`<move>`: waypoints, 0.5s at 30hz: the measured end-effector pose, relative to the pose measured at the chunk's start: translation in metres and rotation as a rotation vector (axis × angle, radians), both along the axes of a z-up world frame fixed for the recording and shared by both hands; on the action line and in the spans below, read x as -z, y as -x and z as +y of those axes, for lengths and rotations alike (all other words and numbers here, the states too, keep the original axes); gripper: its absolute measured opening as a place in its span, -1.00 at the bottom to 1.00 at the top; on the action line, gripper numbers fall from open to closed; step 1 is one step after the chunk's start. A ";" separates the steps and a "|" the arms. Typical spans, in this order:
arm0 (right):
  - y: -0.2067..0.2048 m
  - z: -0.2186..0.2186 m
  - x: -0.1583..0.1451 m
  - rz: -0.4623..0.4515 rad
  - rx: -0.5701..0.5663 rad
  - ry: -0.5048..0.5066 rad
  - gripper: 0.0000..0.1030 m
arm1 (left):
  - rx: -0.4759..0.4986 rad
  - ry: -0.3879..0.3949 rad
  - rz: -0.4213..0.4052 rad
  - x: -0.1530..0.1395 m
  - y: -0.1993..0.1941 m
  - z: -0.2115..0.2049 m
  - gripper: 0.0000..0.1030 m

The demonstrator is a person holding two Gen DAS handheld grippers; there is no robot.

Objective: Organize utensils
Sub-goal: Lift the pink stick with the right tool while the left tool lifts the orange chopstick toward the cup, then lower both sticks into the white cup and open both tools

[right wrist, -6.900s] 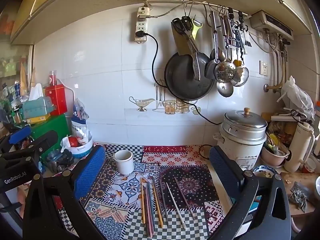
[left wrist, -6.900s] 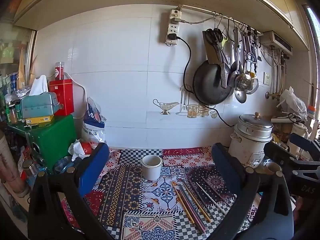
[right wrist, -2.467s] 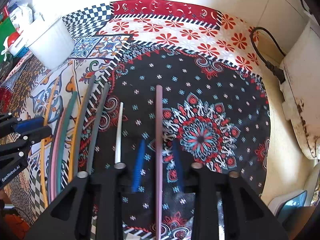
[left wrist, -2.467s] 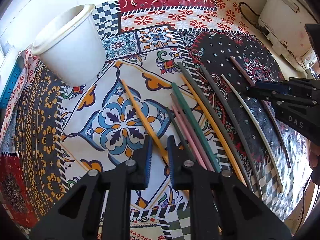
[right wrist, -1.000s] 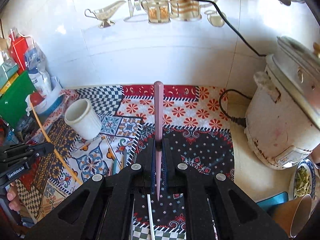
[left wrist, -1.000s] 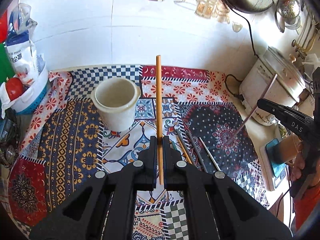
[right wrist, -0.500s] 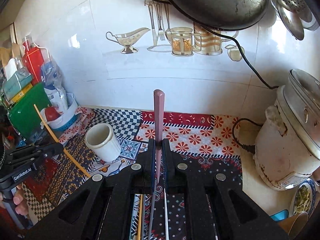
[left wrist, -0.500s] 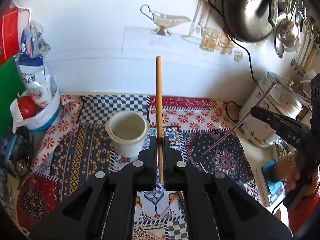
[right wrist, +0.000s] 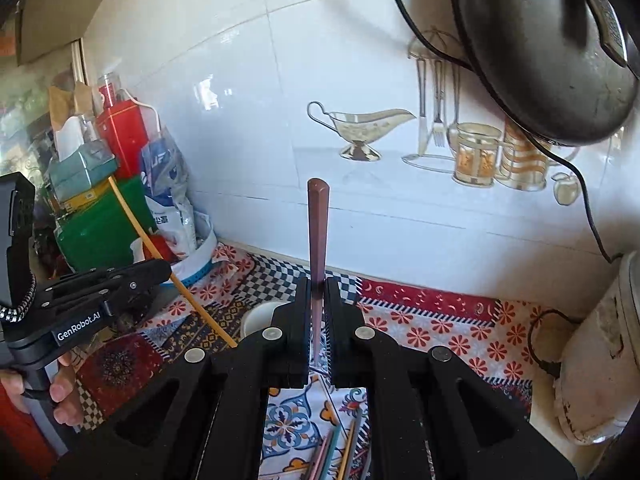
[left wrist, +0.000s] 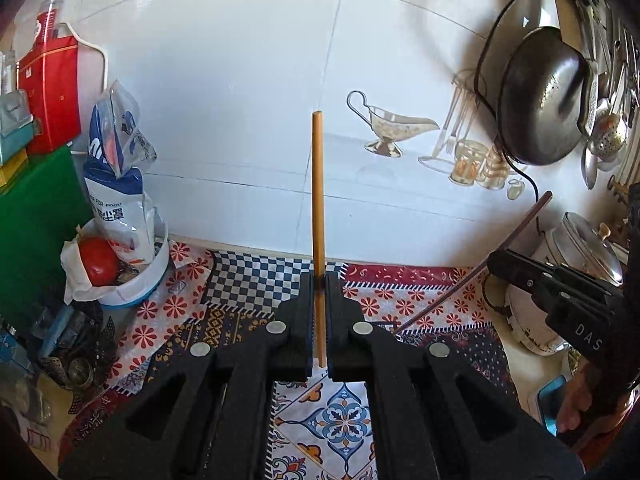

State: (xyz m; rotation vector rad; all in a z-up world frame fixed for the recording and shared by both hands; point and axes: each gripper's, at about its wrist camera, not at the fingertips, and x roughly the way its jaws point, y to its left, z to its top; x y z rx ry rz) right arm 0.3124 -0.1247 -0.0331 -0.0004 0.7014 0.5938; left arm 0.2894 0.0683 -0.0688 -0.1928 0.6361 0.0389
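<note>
Above the patterned cloth (right wrist: 420, 320), 2 chopsticks are held aloft: the left gripper (left wrist: 319, 320) is clamped on an orange chopstick (left wrist: 318, 184), the right gripper (right wrist: 318, 320) on a brownish-pink chopstick (right wrist: 318, 224), both pointing up toward the tiled wall (left wrist: 240, 100). The white cup (right wrist: 258, 318) sits just behind the right gripper's fingers; more chopsticks (right wrist: 336, 452) lie on the cloth. I judge each stick should be tipped downward over the cup's mouth before release, 1 at a time, so they don't collide.
</note>
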 end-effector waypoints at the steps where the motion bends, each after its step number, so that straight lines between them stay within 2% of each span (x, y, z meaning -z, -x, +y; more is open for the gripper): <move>1: -0.002 0.005 -0.002 -0.003 -0.012 -0.007 -0.89 | -0.006 0.002 -0.004 -0.001 -0.002 0.003 -0.94; 8: -0.017 0.040 -0.003 -0.015 -0.081 -0.020 -0.89 | -0.040 0.002 0.003 0.005 -0.022 0.013 -0.94; 15: -0.034 0.062 0.023 0.038 -0.121 0.014 -0.89 | -0.053 -0.005 0.067 0.032 -0.048 0.013 -0.94</move>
